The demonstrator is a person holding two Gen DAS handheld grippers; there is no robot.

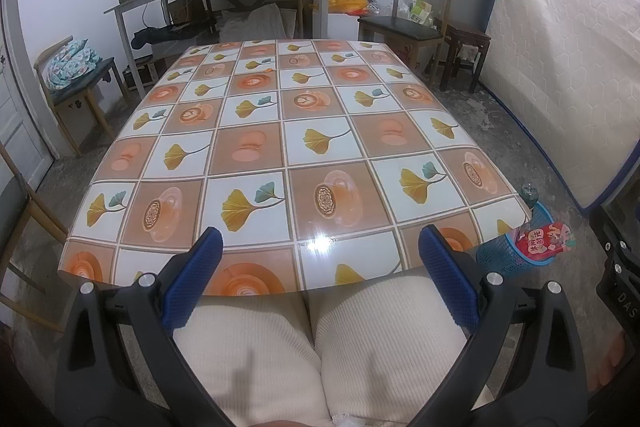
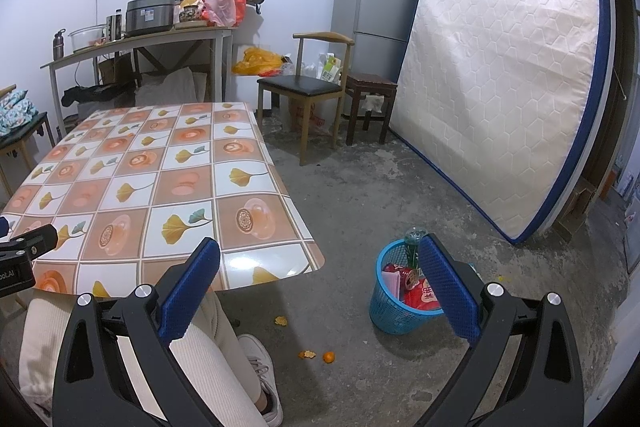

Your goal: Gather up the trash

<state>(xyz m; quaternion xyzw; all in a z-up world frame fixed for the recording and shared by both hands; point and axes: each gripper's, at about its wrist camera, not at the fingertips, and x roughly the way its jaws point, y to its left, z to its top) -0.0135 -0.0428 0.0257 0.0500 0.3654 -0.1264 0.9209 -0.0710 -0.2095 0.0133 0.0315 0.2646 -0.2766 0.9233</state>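
A blue plastic trash basket (image 2: 390,311) stands on the floor right of the table, holding red packets (image 2: 424,297) and a green bottle (image 2: 412,247). In the left wrist view the basket (image 1: 500,255) shows past the table's right corner with a red packet (image 1: 544,241) sticking out. Orange peel bits (image 2: 308,354) and a small orange (image 2: 329,357) lie on the floor by the person's shoe. My left gripper (image 1: 320,251) hangs open over the table's near edge, above the person's knees. My right gripper (image 2: 320,267) is open too, with nothing between its fingers.
The table (image 1: 280,131) wears a glossy checked cloth with leaf and cup prints. A mattress (image 2: 508,75) leans on the right wall beside a fridge (image 2: 376,3). Chairs (image 2: 312,91), a stool (image 2: 370,103) and a cluttered side table (image 2: 136,39) line the back.
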